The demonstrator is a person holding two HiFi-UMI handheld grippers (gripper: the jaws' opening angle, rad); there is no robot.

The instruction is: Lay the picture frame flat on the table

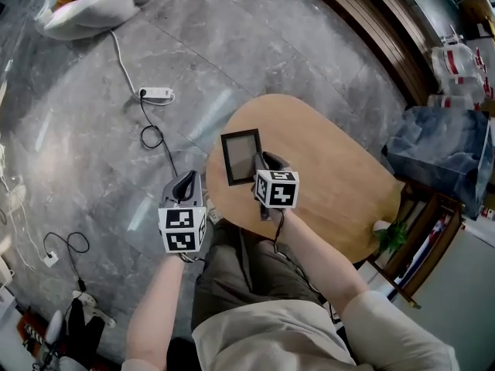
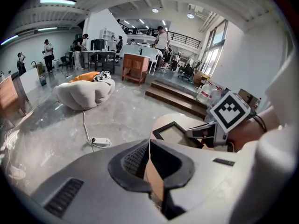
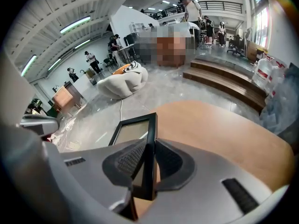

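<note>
Pinching edge of picture frame (image 1: pixel 240 155) — right gripper (image 1: pixel 262 163), table (image 1: pixel 340 184) rim close

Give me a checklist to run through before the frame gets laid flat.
1. Grip: the right claw is shut on the edge of the picture frame: ok.
2. Other hand: the left claw is shut on nothing and is apart from the frame: ok.
3. Landing spot: the table shows bare wood beside the frame: ok.
4. Overhang: the frame sits close to the table rim on the person's left in the head view: cannot tell.
5. Contact: whether the frame's lower edge touches the table: cannot tell.
</note>
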